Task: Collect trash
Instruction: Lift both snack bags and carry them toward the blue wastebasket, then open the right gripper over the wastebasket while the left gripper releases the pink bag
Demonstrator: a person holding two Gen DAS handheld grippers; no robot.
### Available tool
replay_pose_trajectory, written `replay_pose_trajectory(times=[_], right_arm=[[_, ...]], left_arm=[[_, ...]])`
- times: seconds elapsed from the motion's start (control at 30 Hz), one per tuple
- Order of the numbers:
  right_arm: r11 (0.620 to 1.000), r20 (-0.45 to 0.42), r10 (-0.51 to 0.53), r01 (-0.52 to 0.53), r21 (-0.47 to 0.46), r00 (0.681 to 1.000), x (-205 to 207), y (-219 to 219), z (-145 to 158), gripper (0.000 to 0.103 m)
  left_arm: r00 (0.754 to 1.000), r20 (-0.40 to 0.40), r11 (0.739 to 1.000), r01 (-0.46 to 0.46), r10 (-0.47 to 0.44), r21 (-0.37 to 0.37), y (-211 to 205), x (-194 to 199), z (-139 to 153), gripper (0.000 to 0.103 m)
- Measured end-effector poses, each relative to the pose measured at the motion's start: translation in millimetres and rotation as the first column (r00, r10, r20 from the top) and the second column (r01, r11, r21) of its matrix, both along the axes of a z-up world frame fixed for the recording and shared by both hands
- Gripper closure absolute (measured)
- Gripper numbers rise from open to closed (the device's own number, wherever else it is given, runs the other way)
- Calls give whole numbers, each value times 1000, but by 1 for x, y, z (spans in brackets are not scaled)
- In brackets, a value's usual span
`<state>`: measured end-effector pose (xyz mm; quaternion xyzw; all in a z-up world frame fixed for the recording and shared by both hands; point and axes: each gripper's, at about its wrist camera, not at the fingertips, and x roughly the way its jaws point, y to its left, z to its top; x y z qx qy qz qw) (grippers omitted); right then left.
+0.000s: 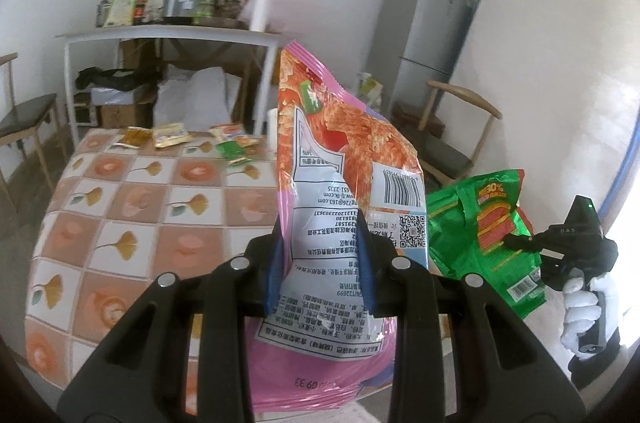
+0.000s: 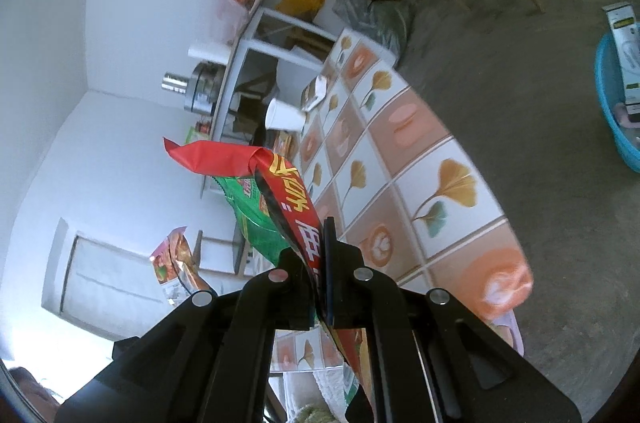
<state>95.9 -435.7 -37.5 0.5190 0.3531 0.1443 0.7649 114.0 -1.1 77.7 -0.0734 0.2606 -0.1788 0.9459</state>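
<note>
My left gripper (image 1: 320, 263) is shut on a large pink and orange snack bag (image 1: 340, 143), which stands upright between the blue pads and hides the middle of the left wrist view. To its right, a white-gloved hand (image 1: 580, 307) holds my right gripper (image 1: 520, 243), which carries a green wrapper (image 1: 492, 231). In the right wrist view, the right gripper (image 2: 320, 263) is shut on a red wrapper (image 2: 288, 199), with the green wrapper (image 2: 256, 219) bunched behind it. The snack bag (image 2: 176, 263) shows at the left. Several small wrappers (image 1: 168, 137) lie at the table's far end.
The table (image 1: 132, 207) has a tiled ginkgo-leaf cloth. A white paper cup (image 2: 282, 115) and a crumpled wrapper (image 2: 316, 91) lie on it. Around it stand chairs (image 1: 452, 127), a cluttered white side table (image 1: 168, 33), a fridge (image 1: 424, 35) and a blue basin (image 2: 616, 103) on the floor.
</note>
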Motion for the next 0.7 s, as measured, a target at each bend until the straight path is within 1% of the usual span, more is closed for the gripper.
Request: replay_pose_trajectory(times=[0.1, 0.17, 0.23, 0.3, 0.33, 0.4, 0.43, 0.5, 0.53, 0.57, 0.6, 0.63, 0.7], right_arm=[[999, 13, -52, 52, 6, 999, -16, -18, 2, 99], [994, 29, -108, 108, 10, 994, -33, -38, 6, 99], [986, 35, -168, 168, 10, 985, -51, -59, 9, 99], [968, 40, -250, 250, 5, 967, -73, -86, 12, 99], [955, 42, -296, 296, 0, 954, -86, -100, 12, 99], [926, 38, -378, 378, -4, 925, -110, -126, 9, 99], [903, 29, -430, 430, 2, 902, -125, -142, 3, 99], [866, 6, -501, 501, 16, 866, -145, -163, -9, 99], [844, -9, -537, 537, 18, 844, -156, -173, -16, 99], [812, -34, -582, 583, 19, 812, -168, -186, -27, 99], [790, -51, -612, 614, 15, 789, -176, -194, -35, 99], [767, -64, -640, 642, 1, 766, -184, -201, -41, 99], [728, -72, -685, 682, -65, 725, -194, -218, -54, 99]], left_arm=[[997, -8, 997, 74, -74, -25, -21, 4, 4, 74], [990, -12, 990, 137, -137, -45, -39, 9, 9, 74], [977, -16, 974, 213, -215, -76, -63, 15, 14, 74], [960, -19, 955, 278, -281, -100, -87, 20, 17, 74], [946, -26, 942, 318, -323, -110, -104, 24, 18, 74], [926, -32, 920, 370, -377, -125, -127, 28, 19, 74], [912, -36, 907, 401, -408, -130, -144, 31, 18, 73], [893, -48, 889, 436, -446, -141, -167, 34, 15, 73], [879, -65, 875, 458, -472, -156, -184, 38, 12, 73], [870, -83, 868, 468, -485, -163, -196, 41, 9, 73], [862, -102, 862, 477, -497, -170, -206, 42, 5, 73], [850, -121, 853, 489, -513, -182, -219, 44, -1, 73], [840, -136, 847, 501, -525, -179, -234, 45, -8, 73]])
